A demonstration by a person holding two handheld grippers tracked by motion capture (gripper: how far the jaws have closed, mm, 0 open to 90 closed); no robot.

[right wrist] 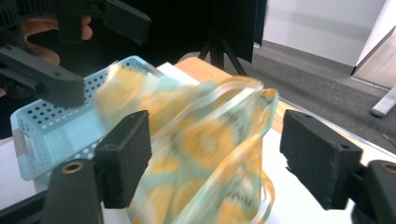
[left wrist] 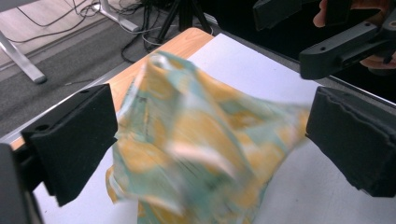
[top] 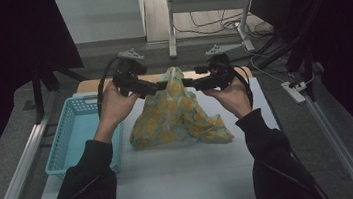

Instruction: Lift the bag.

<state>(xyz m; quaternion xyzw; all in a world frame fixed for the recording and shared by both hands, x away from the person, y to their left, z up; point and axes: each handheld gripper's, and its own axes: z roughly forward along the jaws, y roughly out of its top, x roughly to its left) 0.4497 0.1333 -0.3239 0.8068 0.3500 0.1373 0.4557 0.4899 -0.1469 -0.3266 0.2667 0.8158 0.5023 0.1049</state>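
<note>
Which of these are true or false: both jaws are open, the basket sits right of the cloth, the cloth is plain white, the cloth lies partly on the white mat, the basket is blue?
1. Both grippers have open jaws. True: the left gripper and right gripper stand apart from the cloth.
2. The basket sits right of the cloth. False: the basket is at its left in the high view.
3. The cloth is plain white. False: it is teal with yellow-orange rounds.
4. The cloth lies partly on the white mat. True.
5. The basket is blue. True.
</note>
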